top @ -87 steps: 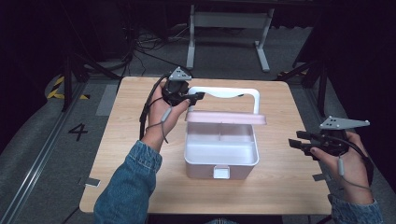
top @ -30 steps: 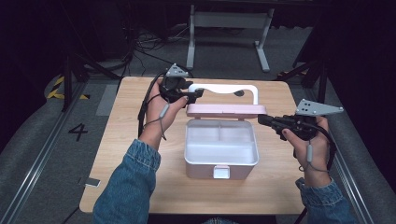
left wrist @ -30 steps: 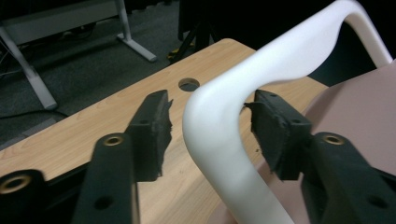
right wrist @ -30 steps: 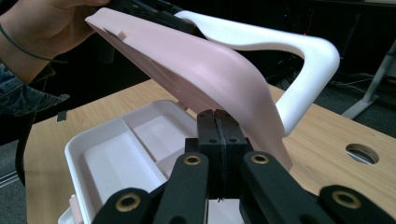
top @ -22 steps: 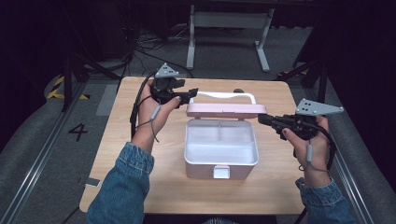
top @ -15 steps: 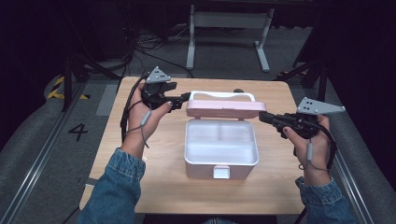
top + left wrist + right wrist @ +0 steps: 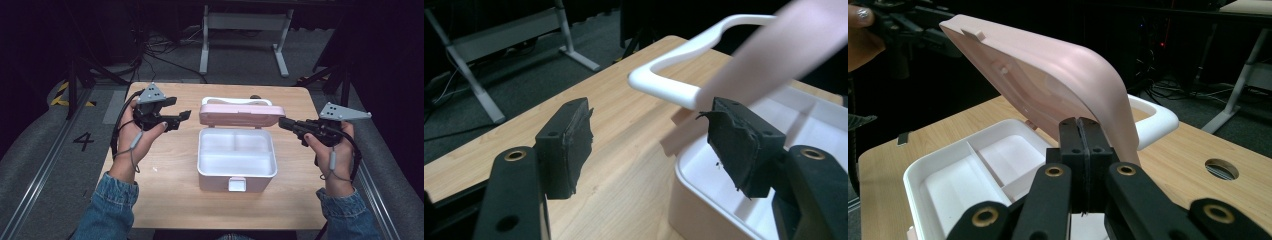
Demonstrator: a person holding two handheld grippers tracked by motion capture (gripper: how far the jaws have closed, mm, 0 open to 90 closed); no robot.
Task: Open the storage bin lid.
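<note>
The left gripper (image 7: 186,115), fingers just spreading and empty, sits left of the lunchbox (image 7: 237,160) mid-tabletop (image 7: 165,200); the right gripper (image 7: 281,122), fingers pressed together, touches the raised pink lid (image 7: 240,115).

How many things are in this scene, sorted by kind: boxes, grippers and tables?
Lidded box, white with pink lid up: 1
Grippers: 2, the left gripper and the right gripper
Wooden table: 1
Total: 4
</note>
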